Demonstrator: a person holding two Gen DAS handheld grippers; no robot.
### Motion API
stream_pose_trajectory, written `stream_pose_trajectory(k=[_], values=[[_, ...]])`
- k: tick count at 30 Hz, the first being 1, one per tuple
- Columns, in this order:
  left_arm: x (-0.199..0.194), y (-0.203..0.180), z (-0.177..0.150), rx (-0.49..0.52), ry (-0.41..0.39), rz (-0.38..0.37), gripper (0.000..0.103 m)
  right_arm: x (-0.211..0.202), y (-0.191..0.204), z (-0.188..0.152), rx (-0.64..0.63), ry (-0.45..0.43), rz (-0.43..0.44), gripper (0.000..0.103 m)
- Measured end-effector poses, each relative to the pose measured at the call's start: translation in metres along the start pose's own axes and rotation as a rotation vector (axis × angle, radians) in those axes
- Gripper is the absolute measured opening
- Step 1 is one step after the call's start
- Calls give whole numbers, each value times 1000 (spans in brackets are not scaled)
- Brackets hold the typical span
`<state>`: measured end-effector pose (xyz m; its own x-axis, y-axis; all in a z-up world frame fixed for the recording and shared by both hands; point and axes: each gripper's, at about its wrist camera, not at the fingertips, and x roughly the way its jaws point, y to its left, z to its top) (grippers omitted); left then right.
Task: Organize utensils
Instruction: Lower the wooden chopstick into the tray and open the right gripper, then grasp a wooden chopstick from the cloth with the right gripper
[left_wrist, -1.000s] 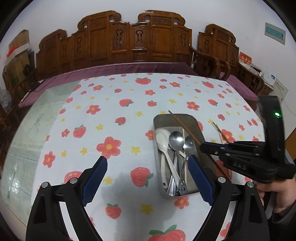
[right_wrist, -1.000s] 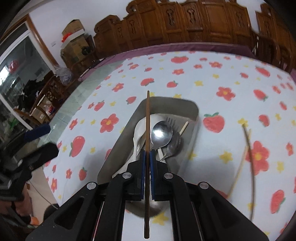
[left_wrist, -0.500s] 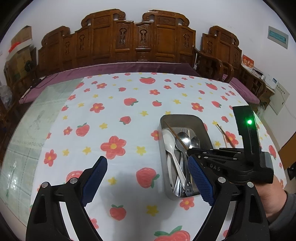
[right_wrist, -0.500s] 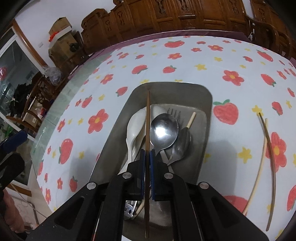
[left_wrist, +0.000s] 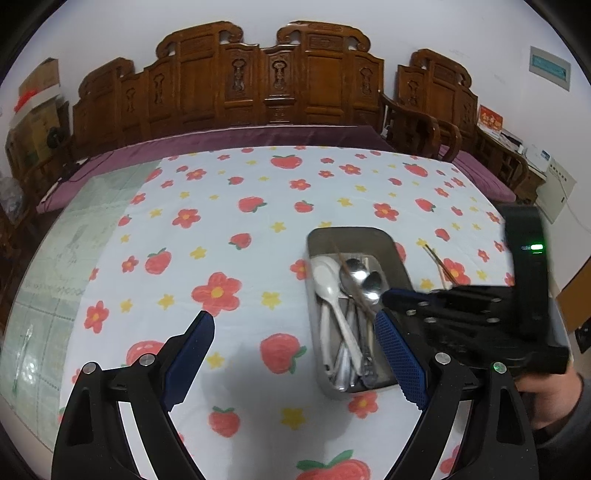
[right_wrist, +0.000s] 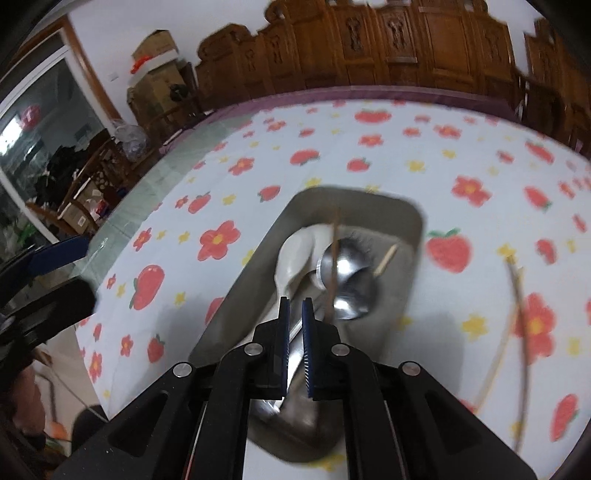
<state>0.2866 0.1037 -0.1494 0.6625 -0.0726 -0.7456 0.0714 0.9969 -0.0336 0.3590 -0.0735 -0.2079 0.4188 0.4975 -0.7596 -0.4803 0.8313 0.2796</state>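
the right wrist view is motion-blurred: the brown chopstick (right_wrist: 334, 258) in the metal tray (right_wrist: 413, 236) smears, and the two chopsticks (right_wrist: 517, 314) on the cloth at right run out past the frame's lower edge. the right gripper (left_wrist: 386, 295) hides the tray's near right corner.

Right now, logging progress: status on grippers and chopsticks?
Left gripper open, empty. Right gripper just opening, nothing between jaws. Brown chopstick lies in tray. Two chopsticks lie outside, on cloth.

Black left gripper (left_wrist: 293, 354) with blue ribbed pads, silver screws; the sleeve (left_wrist: 569, 413) looks grey.
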Motion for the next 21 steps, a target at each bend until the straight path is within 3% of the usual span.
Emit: stream_pose_trajectory(k=[6,10,21], values=[[6,-33,-1,15,-3,-36,85,-49,-37,-18,-76,-36,-106,9],[13,-52,-2,23,-3,-63,85,-66,-71,-33,-102,-29,-189,19],[35,-101,-6,65,20,-125,85,-32,-134,-67,-67,108,-263,21]])
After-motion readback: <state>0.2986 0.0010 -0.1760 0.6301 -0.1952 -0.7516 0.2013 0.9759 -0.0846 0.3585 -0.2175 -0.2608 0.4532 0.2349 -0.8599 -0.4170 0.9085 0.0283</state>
